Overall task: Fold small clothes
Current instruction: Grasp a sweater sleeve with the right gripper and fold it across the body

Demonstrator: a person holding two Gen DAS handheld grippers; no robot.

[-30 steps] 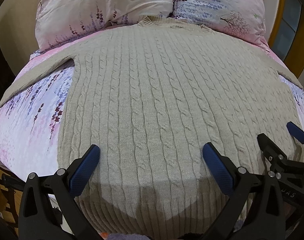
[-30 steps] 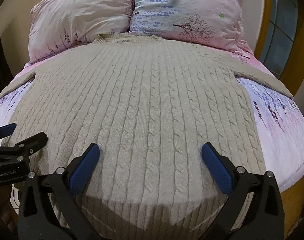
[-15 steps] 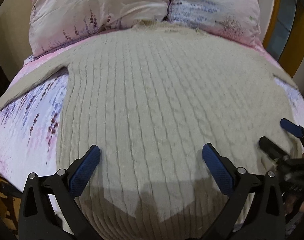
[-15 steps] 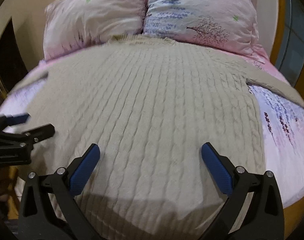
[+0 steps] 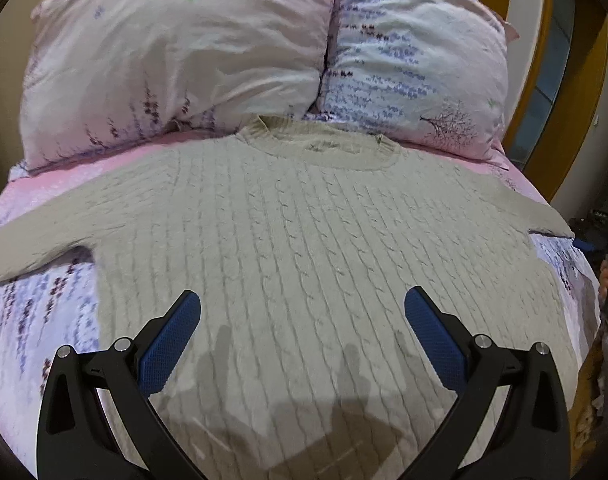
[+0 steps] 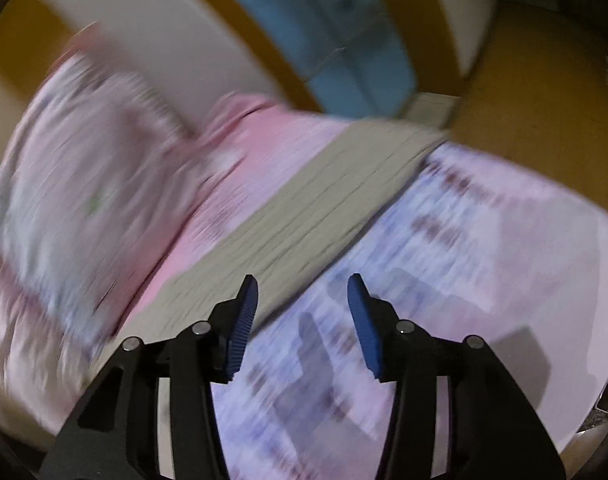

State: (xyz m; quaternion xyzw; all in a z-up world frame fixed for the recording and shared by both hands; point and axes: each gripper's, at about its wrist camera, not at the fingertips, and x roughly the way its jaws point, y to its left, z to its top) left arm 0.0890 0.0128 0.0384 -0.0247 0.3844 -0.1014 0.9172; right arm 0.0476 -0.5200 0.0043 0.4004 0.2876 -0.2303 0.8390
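The sweater [image 5: 304, 248] is beige with twisty rope lines. The two pillows [image 5: 176, 60] and the bed sheet [image 5: 32, 312] are pink and white with purple flowers. The gripper pads [image 5: 172, 344] are blue.

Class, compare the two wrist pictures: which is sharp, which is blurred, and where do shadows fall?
Left wrist view: mostly sharp, fisheye-bent at the edges; the left gripper throws a dark shadow on the sweater near the bottom. Right wrist view: heavy motion smear over the pillow, sleeve and bedsheet; only the right gripper looks crisp, its shadow on the sheet.
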